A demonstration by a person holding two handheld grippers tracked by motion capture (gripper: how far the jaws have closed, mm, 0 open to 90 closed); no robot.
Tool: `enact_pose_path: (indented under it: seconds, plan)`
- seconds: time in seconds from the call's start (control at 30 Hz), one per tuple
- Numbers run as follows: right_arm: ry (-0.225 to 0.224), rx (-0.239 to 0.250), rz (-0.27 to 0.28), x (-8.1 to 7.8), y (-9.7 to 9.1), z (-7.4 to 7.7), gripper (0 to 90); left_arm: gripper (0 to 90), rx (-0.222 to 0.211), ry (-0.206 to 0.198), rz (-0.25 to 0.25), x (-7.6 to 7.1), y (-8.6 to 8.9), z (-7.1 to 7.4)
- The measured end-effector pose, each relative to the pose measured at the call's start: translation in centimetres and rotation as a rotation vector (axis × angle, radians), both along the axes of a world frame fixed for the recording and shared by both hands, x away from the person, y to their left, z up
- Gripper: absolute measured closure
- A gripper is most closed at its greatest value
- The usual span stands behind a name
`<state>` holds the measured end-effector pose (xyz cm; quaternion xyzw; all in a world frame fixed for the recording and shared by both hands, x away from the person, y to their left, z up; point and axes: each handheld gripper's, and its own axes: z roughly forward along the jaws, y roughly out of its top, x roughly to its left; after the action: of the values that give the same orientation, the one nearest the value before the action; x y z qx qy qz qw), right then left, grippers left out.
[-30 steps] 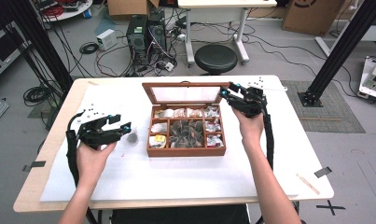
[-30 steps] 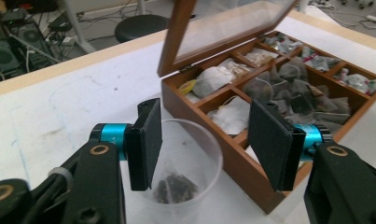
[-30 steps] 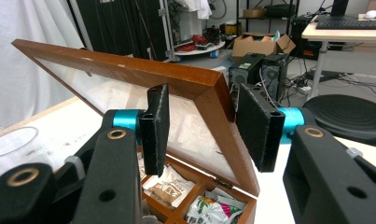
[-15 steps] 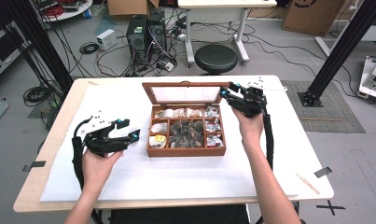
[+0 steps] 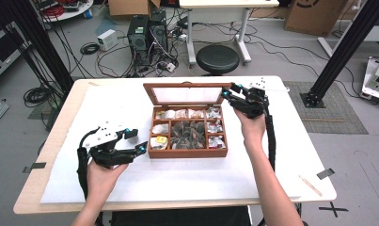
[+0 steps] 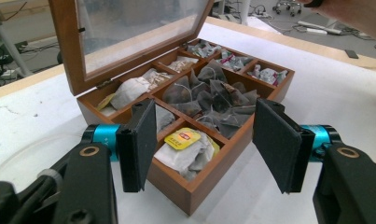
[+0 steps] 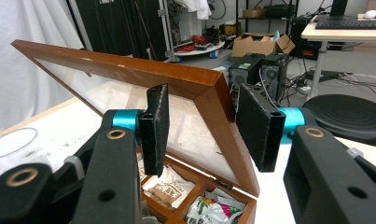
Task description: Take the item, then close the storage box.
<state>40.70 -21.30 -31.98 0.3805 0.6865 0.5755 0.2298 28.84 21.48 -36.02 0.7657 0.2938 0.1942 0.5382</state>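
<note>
Closest in, the left gripper (image 6: 202,135) hangs just short of the near-left corner of the box (image 6: 190,186). Its fingers (image 6: 141,140) are spread wide with nothing between them, and they've just been opening. They line up on the yellow-tag bag (image 6: 185,149) in the near compartment.

My worry is that the compartment looks narrower than that spread. If it goes straight down, I reckon one finger hits the wooden rim or a divider and shoves the box across the counter (image 5: 177,183). The bag is also soft and heaped. A shallow pinch might catch only the tag or string, and the bag would swing or drop out.

The loose dark bags (image 6: 209,98) sit in the middle section just behind it, so a sloppy reach could drag one along.

Further back, the right gripper (image 7: 202,126) has its fingers partly closed around the right top corner of the lid (image 7: 129,70). I can't tell whether the pads are actually pinching the frame or just bracketing it. If they aren't gripping, a bump to the box could let the lid tip forward onto the left fingers.

Hard to make out:
- The left fingers cover part of the near compartments.
- The bag labels in the back row are too small to read.
- In the right gripper view, the lid blocks most of the box's inside.
</note>
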Motion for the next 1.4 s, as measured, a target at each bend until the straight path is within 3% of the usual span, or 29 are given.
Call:
enact_pose_path:
  seconds: [0.8, 1.0, 1.23, 1.4]
  plan:
    - [0.008, -0.01, 0.001, -0.4, 0.1, 0.0, 54.0, 40.0, -0.038, -0.011, 0.008, -1.6, 2.7, -0.5]
    - [0.009, -0.037, 0.0, -0.7, 0.2, 0.1, 53.5, 38.9, -0.047, -0.015, 0.015, -1.8, 3.1, -0.8]
    - [0.019, -0.057, -0.004, -1.0, 0.2, 0.2, 52.8, 38.8, -0.045, -0.016, -0.008, -2.0, 2.9, -0.5]
    - [0.019, -0.075, -0.004, -1.3, 0.3, 0.3, 51.8, 38.9, -0.07, -0.035, -0.048, -2.2, 2.7, -0.5]
